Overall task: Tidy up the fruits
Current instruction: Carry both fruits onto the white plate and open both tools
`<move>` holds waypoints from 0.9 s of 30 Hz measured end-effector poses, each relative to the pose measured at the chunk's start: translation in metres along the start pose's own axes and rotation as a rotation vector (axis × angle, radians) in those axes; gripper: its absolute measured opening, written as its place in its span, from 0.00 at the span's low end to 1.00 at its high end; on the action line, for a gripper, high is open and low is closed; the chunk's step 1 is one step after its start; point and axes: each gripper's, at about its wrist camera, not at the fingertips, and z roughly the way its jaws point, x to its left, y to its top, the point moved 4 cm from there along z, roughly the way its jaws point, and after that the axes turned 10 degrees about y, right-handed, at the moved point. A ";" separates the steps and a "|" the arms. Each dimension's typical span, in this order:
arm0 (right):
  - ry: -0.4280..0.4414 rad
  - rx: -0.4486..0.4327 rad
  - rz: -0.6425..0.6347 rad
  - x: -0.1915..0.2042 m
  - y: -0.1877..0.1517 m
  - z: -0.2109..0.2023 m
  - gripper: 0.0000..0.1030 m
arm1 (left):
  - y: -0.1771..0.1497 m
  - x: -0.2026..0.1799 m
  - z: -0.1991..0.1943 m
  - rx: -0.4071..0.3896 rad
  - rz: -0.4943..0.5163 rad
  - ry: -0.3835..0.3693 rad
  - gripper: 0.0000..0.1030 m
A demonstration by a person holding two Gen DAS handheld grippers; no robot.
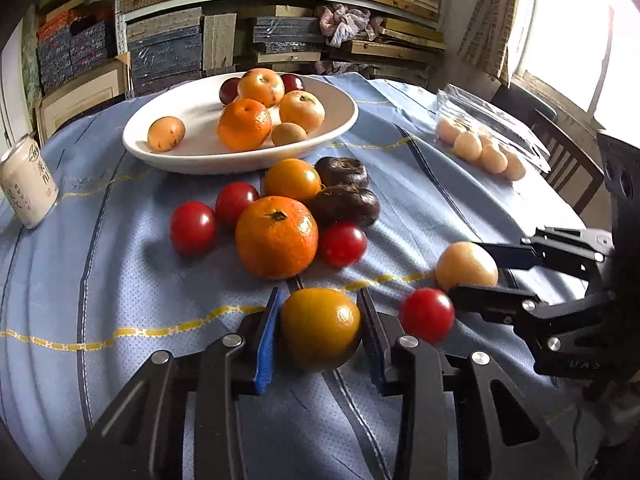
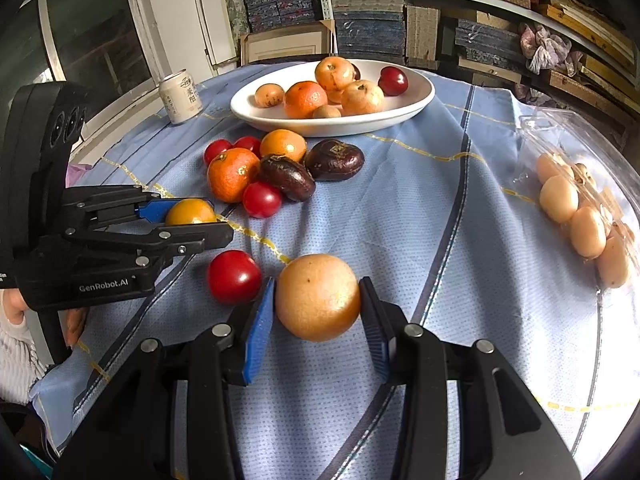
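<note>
Tabletop (image 1: 120, 280): blue cloth, white plate (image 1: 344, 128) beyond the loose fruit.
Left tongs (image 1: 320, 330): I have them clamped on the yellow-orange fruit (image 1: 320, 328).
Right tongs (image 2: 318, 308): clamped on the pale fruit (image 2: 318, 298); plate straight ahead.

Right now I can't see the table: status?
Left tool shut on yellow-orange fruit. Right tool shut on pale fruit. Red tomato between them.

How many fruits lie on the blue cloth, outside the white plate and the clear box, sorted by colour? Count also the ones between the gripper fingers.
Red fruits: 4
Dark brown fruits: 2
Orange or yellow fruits: 4
Total: 10
</note>
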 end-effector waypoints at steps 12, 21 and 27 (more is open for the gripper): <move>0.022 -0.112 -0.033 0.010 0.044 -0.032 0.40 | 0.038 0.020 -0.041 -0.146 0.026 0.136 0.36; -0.035 -0.243 -0.085 0.010 0.171 -0.016 0.40 | 0.137 0.086 -0.018 -0.208 -0.089 0.268 0.36; -0.020 -0.184 -0.080 -0.002 0.194 0.045 0.40 | 0.160 0.118 0.037 -0.163 -0.160 0.290 0.36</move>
